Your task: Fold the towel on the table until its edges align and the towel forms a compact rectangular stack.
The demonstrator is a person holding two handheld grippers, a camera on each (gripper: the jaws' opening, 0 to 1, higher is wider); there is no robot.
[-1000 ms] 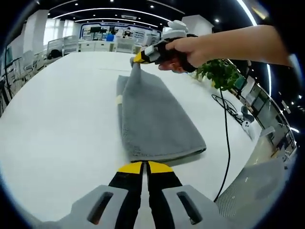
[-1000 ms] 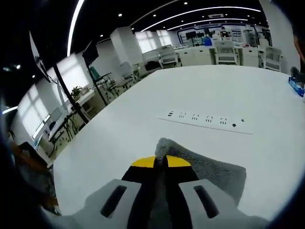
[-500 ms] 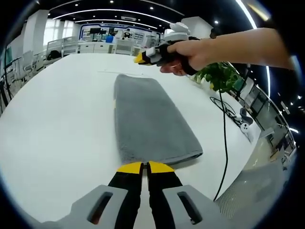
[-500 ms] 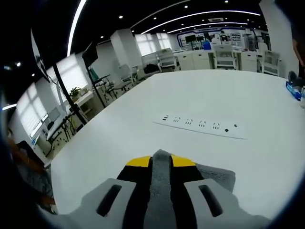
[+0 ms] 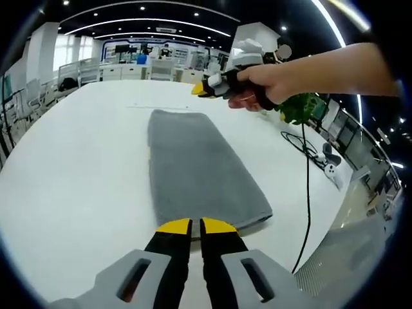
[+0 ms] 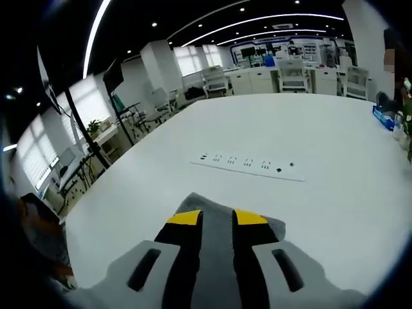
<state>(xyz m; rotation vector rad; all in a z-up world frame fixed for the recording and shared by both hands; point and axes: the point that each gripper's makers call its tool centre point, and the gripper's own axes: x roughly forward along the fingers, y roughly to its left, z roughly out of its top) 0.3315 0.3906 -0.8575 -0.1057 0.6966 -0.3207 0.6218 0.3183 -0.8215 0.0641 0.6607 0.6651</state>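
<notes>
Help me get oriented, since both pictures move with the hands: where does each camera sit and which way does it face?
Left gripper view: rides the left gripper at the near short end of the folded grey towel, looking along it across the white table; the person's hand holds the right gripper above the far end.
Right gripper view: rides the right gripper, open above the towel, facing the white power strip.
Shared: towel, table.
</notes>
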